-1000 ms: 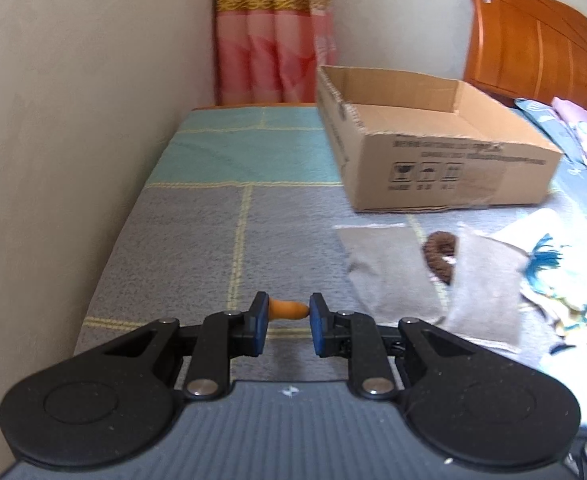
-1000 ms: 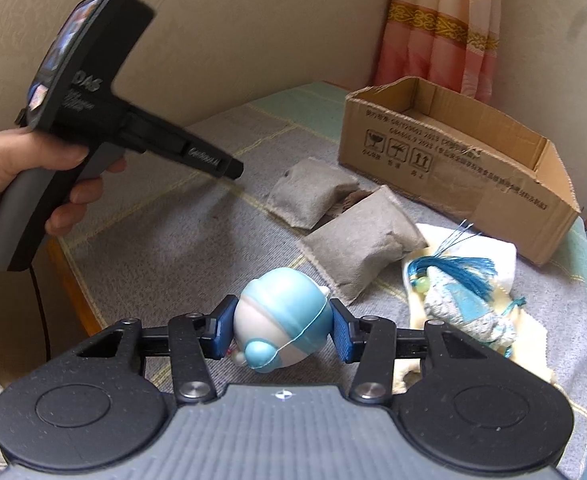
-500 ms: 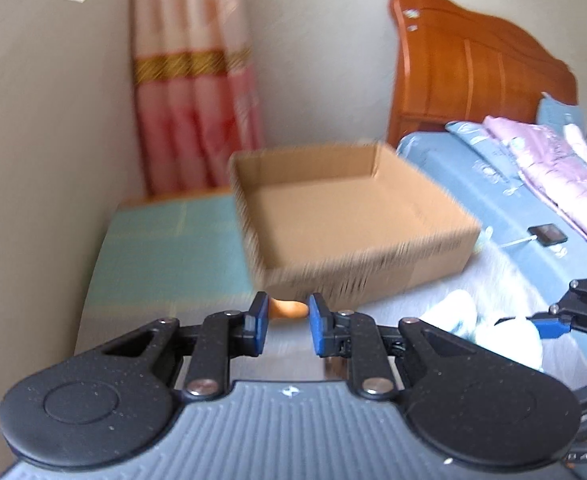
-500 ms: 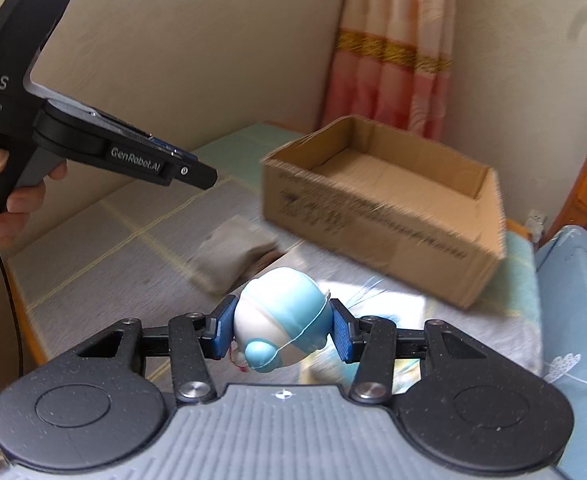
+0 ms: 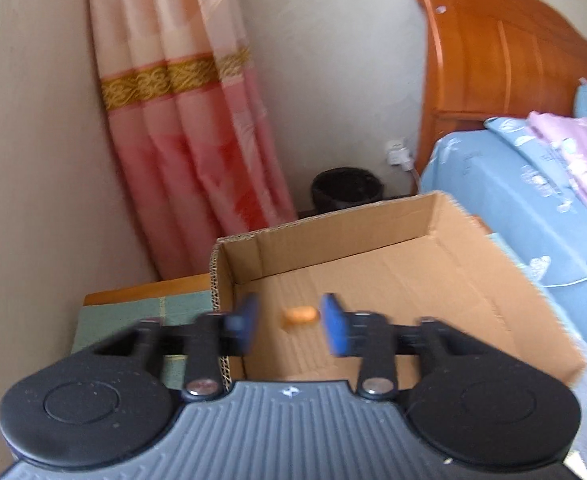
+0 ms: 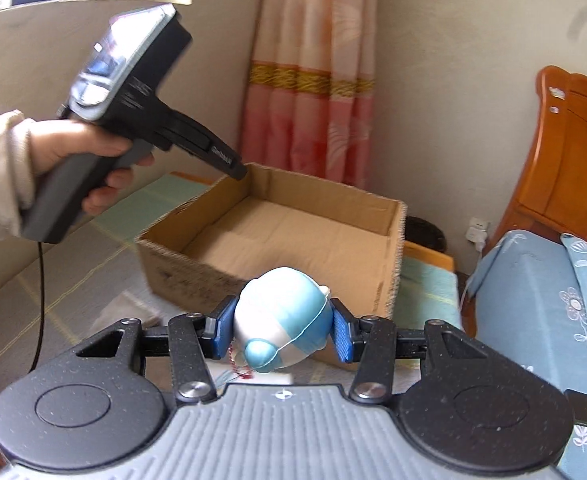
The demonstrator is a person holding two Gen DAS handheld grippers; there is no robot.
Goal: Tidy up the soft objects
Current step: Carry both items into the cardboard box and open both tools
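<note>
My left gripper point(image 5: 289, 326) is open above the near left corner of the open cardboard box point(image 5: 445, 216). A small orange soft piece point(image 5: 299, 315) is free between its jaws, over the box floor. My right gripper point(image 6: 279, 334) is shut on a blue and white round plush toy point(image 6: 281, 326) with a thin string around it, held just in front of the box point(image 6: 393, 248). The left gripper's handheld body point(image 6: 133, 92) reaches over the box's left rim in the right wrist view.
A grey cloth bag point(image 6: 129, 312) lies on the checked mat left of the box. A pink curtain point(image 5: 189, 120) hangs behind. A bed with blue sheet point(image 5: 513, 184) and wooden headboard point(image 5: 505, 52) is to the right. A black bin point(image 5: 345, 188) stands behind the box.
Both grippers moved forward to the box. My left gripper opened and let go of the orange piece. The right gripper kept its hold on the plush toy.
</note>
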